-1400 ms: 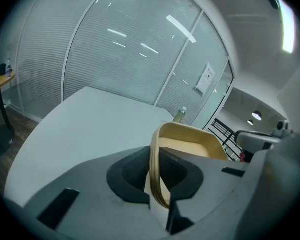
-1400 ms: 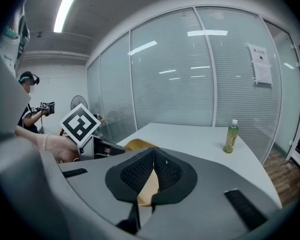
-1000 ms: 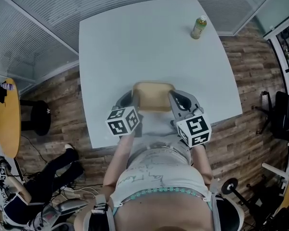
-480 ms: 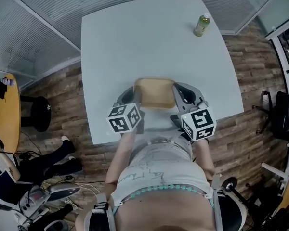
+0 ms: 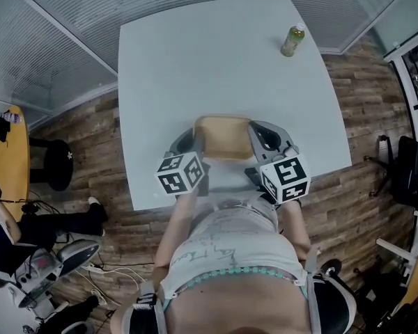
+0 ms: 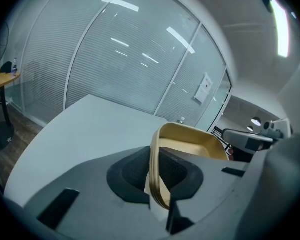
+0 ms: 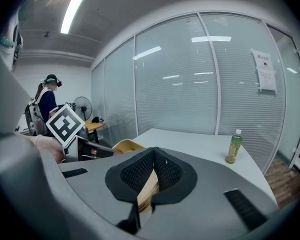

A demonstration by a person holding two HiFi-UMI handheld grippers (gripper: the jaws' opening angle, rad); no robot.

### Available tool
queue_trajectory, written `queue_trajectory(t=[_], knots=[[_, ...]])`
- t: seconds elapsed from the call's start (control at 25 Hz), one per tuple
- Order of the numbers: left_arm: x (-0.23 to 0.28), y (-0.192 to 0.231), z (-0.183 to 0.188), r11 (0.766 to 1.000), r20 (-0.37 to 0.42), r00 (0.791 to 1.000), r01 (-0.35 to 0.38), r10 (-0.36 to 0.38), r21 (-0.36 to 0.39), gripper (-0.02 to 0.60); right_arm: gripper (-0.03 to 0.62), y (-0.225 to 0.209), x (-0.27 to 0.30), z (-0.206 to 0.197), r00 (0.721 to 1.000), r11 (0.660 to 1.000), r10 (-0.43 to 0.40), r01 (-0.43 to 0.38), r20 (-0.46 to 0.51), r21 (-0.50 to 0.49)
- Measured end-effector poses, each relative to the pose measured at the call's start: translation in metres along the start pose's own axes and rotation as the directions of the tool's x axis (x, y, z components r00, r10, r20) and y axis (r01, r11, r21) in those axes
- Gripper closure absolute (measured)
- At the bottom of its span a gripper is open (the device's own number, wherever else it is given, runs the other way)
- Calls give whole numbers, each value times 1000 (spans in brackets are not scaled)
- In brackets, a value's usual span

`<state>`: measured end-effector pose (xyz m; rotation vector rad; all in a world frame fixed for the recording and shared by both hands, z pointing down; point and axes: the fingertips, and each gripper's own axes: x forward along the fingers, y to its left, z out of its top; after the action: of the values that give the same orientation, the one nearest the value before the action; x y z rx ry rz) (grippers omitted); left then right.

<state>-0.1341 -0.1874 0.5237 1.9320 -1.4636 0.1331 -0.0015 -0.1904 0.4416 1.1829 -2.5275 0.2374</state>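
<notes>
Tan tray is gripped from both sides. The left gripper is clamped on the left rim and the right gripper on the right rim, with the rim edge seen pinched between the pads in both gripper views. The tray is positioned over the near edge of the white table, directly in front of the person; contact with the surface cannot be told. It looks empty and roughly level. Judgement: both grips are thin edge pinches, so squeeze should be matched and both grippers moved together at equal height and spacing, with no twist applied, otherwise the rim may slip or flex. The green bottle is well apart at the far right corner, so no clearance issue is expected.
</notes>
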Motion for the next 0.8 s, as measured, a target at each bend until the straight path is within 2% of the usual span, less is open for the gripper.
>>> queue_trajectory(t=[0.8], knots=[[0,-2,-9,1000,-22,1000,19,-19,11,555,594,17,2,-4,999,999,32,-32,-17,-17]])
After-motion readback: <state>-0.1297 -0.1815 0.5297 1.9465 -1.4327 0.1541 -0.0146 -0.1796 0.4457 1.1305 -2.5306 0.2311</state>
